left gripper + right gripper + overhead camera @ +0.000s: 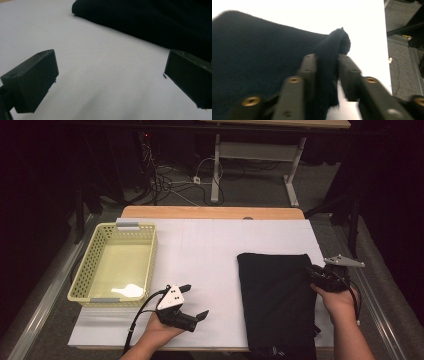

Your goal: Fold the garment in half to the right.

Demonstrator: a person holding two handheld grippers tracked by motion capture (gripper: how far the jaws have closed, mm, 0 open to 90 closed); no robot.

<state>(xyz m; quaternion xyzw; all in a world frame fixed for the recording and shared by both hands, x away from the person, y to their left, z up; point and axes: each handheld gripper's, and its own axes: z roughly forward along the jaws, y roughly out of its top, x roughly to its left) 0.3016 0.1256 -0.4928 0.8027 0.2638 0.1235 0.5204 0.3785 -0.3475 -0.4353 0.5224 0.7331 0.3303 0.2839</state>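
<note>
Black cloth (pixel 276 302), folded, near table's (pixel 210 245) right edge; right tongs (pixel 325 72) grasping its raised edge; left tongs (pixel 192 301) released, spread wide, empty.

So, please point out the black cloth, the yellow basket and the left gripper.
black cloth (pixel 275 300), high view, middle of its flat folded surface.
yellow basket (pixel 91 254), high view, its left perforated wall.
left gripper (pixel 194 301), high view, midway between its open jaws.

Table (pixel 210 212): sheet (pixel 210 255) covers most of it. Basket (pixel 117 264) at the left edge, 1 spoon (pixel 128 291) in its near right corner. Cloth (pixel 277 300) at the right, reaching the near edge. Left gripper (pixel 194 301) between basket and cloth; right gripper (pixel 314 272) at the cloth's right edge.
</note>
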